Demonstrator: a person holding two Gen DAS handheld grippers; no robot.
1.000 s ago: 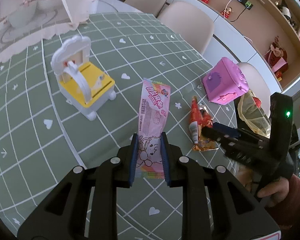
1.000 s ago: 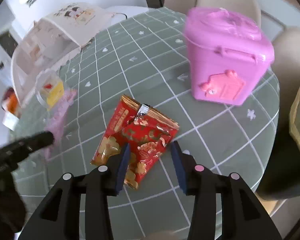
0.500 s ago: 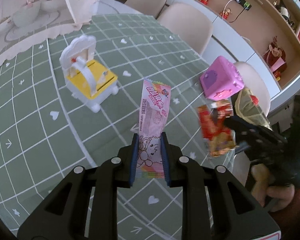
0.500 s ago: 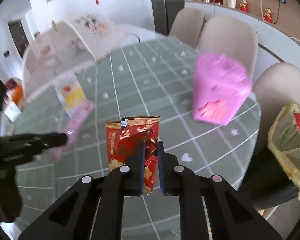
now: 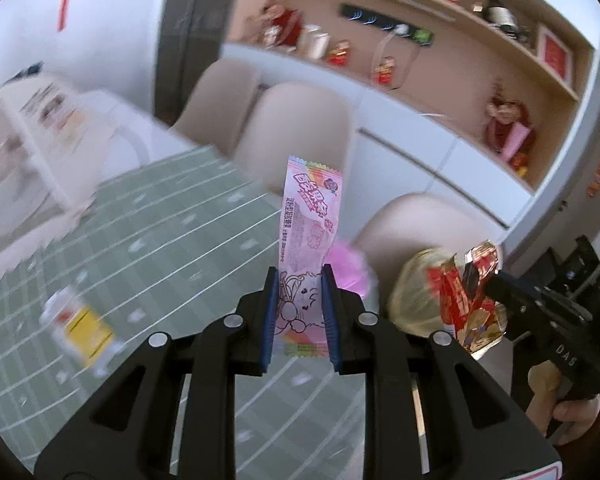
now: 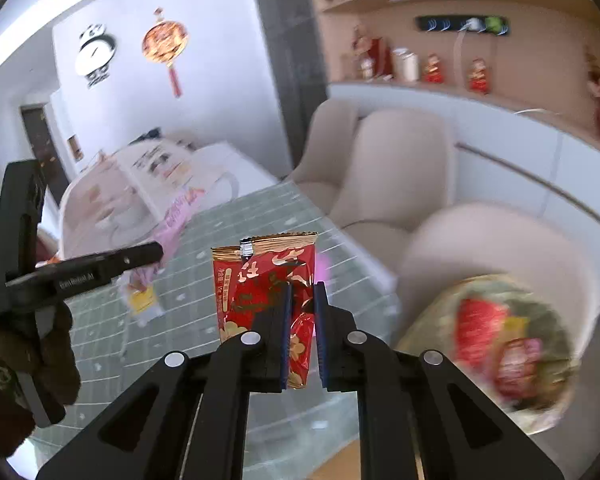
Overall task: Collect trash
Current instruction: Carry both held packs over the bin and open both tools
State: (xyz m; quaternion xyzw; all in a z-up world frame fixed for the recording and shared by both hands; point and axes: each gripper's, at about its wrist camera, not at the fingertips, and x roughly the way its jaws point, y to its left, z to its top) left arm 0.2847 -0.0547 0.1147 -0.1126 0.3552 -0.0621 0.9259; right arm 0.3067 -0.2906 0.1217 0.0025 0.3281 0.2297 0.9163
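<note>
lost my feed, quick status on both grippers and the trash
Left gripper shut on pink wrapper. Right gripper shut on red packet. Yellow trash bag right of it, path clear.

The long wrapper [image 5: 306, 240] was pink with a cartoon drawing and red lettering. The snack packet [image 6: 266, 280] was red with gold patterns. The table [image 5: 172, 240] wore a grey-green cloth gridded in white. The chairs [image 6: 396, 152] were beige.

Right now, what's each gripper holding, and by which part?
Left gripper: pink candy wrapper, pinched near its bottom end. Right gripper: red foil snack packet, pinched at its lower right part.
</note>
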